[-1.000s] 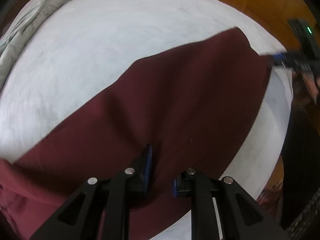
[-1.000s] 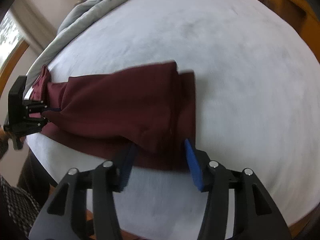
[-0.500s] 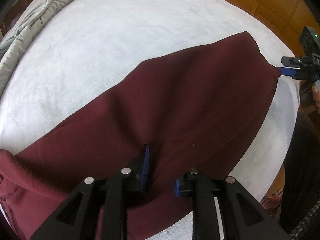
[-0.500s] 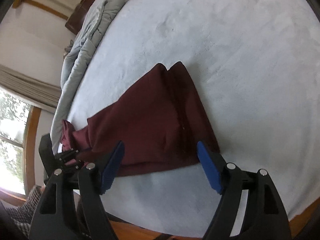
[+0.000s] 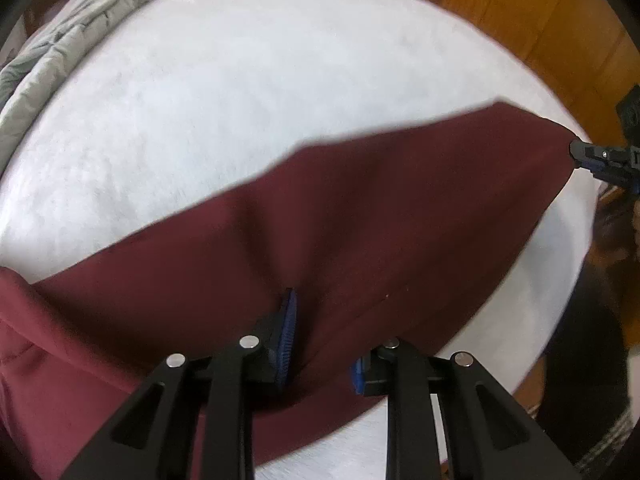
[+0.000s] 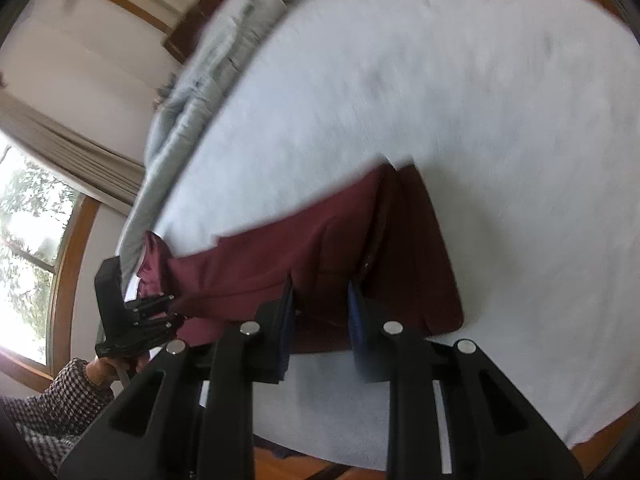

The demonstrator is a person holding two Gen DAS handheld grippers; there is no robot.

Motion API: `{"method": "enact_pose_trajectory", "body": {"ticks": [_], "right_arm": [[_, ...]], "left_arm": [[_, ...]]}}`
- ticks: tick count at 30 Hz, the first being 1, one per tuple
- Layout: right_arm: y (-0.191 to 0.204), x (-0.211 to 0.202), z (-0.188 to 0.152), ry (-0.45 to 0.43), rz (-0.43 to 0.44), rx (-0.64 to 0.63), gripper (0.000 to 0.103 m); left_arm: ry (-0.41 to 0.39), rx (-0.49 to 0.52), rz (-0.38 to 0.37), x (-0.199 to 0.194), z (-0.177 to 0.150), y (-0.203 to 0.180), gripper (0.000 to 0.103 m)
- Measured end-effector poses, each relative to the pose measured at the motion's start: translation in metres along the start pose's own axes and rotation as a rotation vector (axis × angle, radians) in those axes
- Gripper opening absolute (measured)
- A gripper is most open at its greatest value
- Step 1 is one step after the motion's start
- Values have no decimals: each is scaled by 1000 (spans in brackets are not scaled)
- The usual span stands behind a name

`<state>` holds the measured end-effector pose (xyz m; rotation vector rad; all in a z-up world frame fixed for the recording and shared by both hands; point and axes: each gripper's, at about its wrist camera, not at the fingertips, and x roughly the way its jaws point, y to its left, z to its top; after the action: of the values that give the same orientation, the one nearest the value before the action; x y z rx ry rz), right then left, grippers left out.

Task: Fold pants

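Dark red pants lie stretched across the white bed. My left gripper is shut on a fold of their near edge, the cloth bunched between the blue pads. In the right wrist view the pants run from the left gripper at the far left end toward my right gripper. Its jaws are closing, with the cloth's near edge between the pads. From the left wrist view, the right gripper sits at the pants' far right corner, which is drawn to a point.
A crumpled grey duvet lies along the bed's far side. Wooden floor shows past the bed's edge. A window and curtains are at the left. A checked sleeve is behind the left gripper.
The right gripper's jaws stood wide over the pants' end and have now narrowed onto the cloth, and its view has rolled. The left gripper kept its hold; the cloth looks tauter.
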<state>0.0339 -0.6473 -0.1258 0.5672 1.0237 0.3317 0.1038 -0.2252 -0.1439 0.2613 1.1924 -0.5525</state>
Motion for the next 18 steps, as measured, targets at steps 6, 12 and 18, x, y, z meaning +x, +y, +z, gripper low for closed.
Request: {"method": "enact_pose_trajectory", "body": {"ticks": [6, 12, 18], "right_arm": [[-23, 20, -14, 132, -206, 26, 23], [-25, 31, -25, 147, -230, 55, 41], [34, 5, -15, 30, -317, -88, 50]], "left_arm": [[-6, 67, 59, 3, -10, -49, 24], [-12, 26, 81, 25, -12, -57, 33], [-48, -88, -29, -12, -19, -37, 74]]}}
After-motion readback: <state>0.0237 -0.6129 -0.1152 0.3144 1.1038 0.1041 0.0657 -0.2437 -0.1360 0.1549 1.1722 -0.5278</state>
